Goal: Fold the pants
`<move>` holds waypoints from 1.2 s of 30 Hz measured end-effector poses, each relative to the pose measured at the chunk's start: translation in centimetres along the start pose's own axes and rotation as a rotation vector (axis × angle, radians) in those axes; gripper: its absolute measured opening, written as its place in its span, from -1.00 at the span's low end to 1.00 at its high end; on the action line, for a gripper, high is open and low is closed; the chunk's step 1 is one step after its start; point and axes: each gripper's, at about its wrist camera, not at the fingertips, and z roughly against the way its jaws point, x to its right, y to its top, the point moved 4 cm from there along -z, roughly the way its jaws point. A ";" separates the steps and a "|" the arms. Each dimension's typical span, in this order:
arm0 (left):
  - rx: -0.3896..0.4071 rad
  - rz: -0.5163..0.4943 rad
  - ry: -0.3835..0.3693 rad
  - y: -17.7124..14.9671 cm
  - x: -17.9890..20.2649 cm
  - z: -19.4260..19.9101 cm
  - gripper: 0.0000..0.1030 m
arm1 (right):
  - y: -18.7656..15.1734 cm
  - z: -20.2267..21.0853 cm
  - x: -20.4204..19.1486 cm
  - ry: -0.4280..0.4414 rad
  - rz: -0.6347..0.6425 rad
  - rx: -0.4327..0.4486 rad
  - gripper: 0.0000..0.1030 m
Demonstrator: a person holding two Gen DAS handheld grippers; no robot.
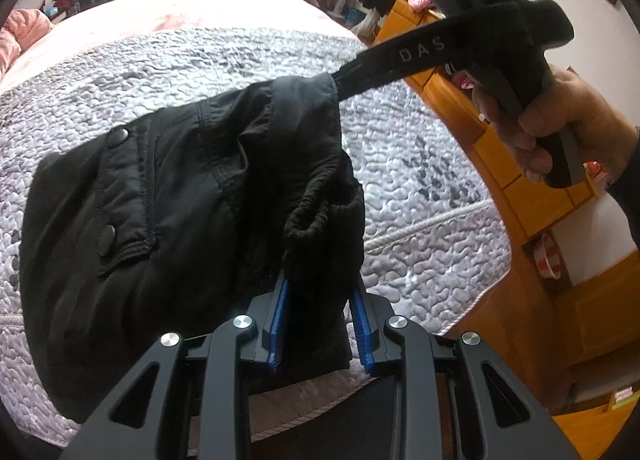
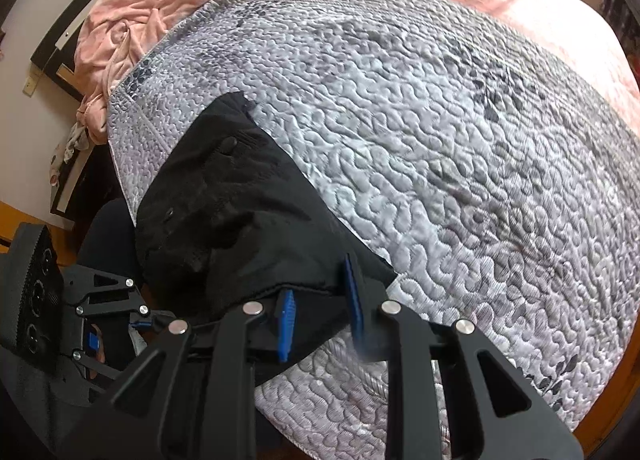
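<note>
- While both grippers point down at the quilt (image 2: 460, 140), black pants (image 1: 168, 196) hang bunched over it.
- Left gripper (image 1: 320, 292): blue pads clamped on a gathered fold.
- Right gripper (image 2: 320, 296): clamped on the pants' edge.
- Hand (image 1: 560, 128) grips the right handle.

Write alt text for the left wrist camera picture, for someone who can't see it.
The left gripper, seen from just behind its blue-padded fingers, is shut on a bunch of black pants over a grey quilted bedspread. At upper right a hand holds the right gripper's handle, with the pants' waistband stretched up towards it.
</note>
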 end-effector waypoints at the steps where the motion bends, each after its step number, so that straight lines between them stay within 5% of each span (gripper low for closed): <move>1: -0.007 -0.004 0.004 -0.1 0.0 -0.4 -0.45 | -0.1 -0.2 0.2 0.003 -0.004 0.000 -0.58; 11: -0.057 -0.031 0.030 -1.2 0.0 -3.4 -0.45 | -1.7 -2.8 2.1 -0.004 -0.037 -0.012 -0.58; 14: -0.061 -0.041 0.038 -1.5 0.0 -3.7 -0.45 | -2.2 -3.0 2.2 -0.021 -0.049 -0.010 -0.50; 17: -0.072 -0.049 0.044 -1.9 0.0 -4.0 -0.43 | -3.0 -2.9 2.7 -0.062 -0.093 -0.005 -0.16; 19: -0.077 -0.050 0.022 -2.2 -0.1 -4.1 -0.36 | -4.0 -2.6 3.4 -0.077 -0.146 -0.001 -0.11; 22: -0.082 -0.023 -0.077 -2.7 -0.2 -4.1 0.11 | -5.8 -1.8 4.7 -0.097 -0.259 0.020 -0.01; 24: -0.066 -0.044 -0.095 -3.2 -0.1 -3.3 0.14 | -6.9 -0.8 5.8 -0.094 -0.367 0.072 0.05; 27: -0.024 -0.034 -0.132 -3.6 -0.6 -0.8 0.32 | -8.4 0.7 6.6 0.035 -0.539 0.219 0.10; 29: 0.026 -0.018 -0.146 -3.8 -1.3 1.3 0.55 | -8.6 0.4 6.3 0.153 -0.612 0.294 0.32; 34: 0.143 0.046 -0.090 -4.5 -6.3 5.9 0.73 | -6.7 -3.8 5.9 0.305 -0.730 0.331 0.49; 35: 0.161 0.100 -0.064 -4.6 -7.5 6.2 0.73 | -6.4 -4.8 6.0 0.326 -0.755 0.330 0.44; 36: 0.158 0.141 -0.044 -4.9 -9.5 6.5 0.73 | -5.9 -5.7 5.7 0.363 -0.768 0.328 0.04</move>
